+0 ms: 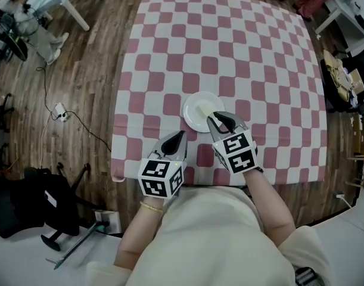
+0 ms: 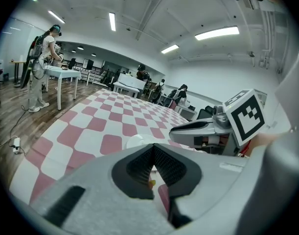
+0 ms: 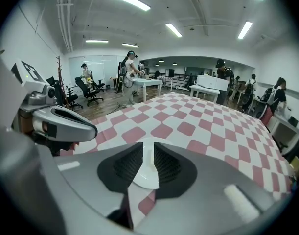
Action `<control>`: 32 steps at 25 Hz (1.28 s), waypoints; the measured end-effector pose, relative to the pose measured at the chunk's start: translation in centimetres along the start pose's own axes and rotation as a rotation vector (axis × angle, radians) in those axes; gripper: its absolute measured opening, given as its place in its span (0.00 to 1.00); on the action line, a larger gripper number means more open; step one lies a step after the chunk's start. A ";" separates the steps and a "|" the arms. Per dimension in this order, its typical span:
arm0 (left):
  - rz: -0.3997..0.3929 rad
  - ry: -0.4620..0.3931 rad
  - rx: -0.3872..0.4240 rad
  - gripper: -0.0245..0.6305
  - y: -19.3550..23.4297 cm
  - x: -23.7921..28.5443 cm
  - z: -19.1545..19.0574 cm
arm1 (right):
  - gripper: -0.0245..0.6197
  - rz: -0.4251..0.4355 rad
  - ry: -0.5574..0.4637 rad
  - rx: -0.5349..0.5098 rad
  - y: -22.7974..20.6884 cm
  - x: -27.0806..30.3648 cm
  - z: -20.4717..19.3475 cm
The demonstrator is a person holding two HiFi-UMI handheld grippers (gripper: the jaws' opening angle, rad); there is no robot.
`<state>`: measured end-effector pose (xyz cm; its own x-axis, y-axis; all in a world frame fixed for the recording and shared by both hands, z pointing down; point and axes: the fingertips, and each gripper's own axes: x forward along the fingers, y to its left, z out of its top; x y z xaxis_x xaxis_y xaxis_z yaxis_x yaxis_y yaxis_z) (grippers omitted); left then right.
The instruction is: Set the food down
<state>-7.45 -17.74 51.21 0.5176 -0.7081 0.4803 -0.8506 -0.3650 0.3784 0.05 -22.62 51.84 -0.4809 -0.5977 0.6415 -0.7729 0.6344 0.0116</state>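
Observation:
A white plate [image 1: 193, 115] sits on the pink-and-white checked tablecloth [image 1: 229, 52], near the table's front edge. A pale yellowish piece of food [image 1: 204, 107] lies on it. My right gripper [image 1: 224, 121] hovers over the plate's near right rim, its jaws a narrow gap apart with nothing between them. In the right gripper view only the plate [image 3: 148, 173] shows through that gap. My left gripper [image 1: 180, 137] is just left of the plate and nearer to me, its tips [image 2: 152, 149] meeting. The left gripper view shows the plate [image 2: 135, 141] just ahead.
The table's front edge [image 1: 187, 180] runs just below both grippers. Wooden floor with a cable and a power strip [image 1: 61, 113] lies to the left, near a black chair [image 1: 33, 207]. Around the room are white tables [image 3: 212, 83], and people stand at some of them.

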 end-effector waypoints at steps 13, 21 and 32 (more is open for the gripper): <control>0.023 -0.041 0.006 0.04 -2.6 -0.2 0.4 | 0.05 0.016 -0.105 0.044 -0.2 -4.1 0.4; 0.032 -0.059 0.016 0.04 -3.9 -0.2 0.5 | 0.05 0.056 -0.174 0.064 0.2 -6.4 0.3; 0.047 -0.090 0.037 0.04 -4.5 -0.7 1.1 | 0.05 0.052 -0.261 0.096 0.0 -8.3 0.6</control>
<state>-4.11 -16.26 48.25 0.4678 -0.7757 0.4236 -0.8776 -0.3507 0.3269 3.79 -17.97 46.07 -0.6020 -0.6793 0.4197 -0.7739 0.6259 -0.0969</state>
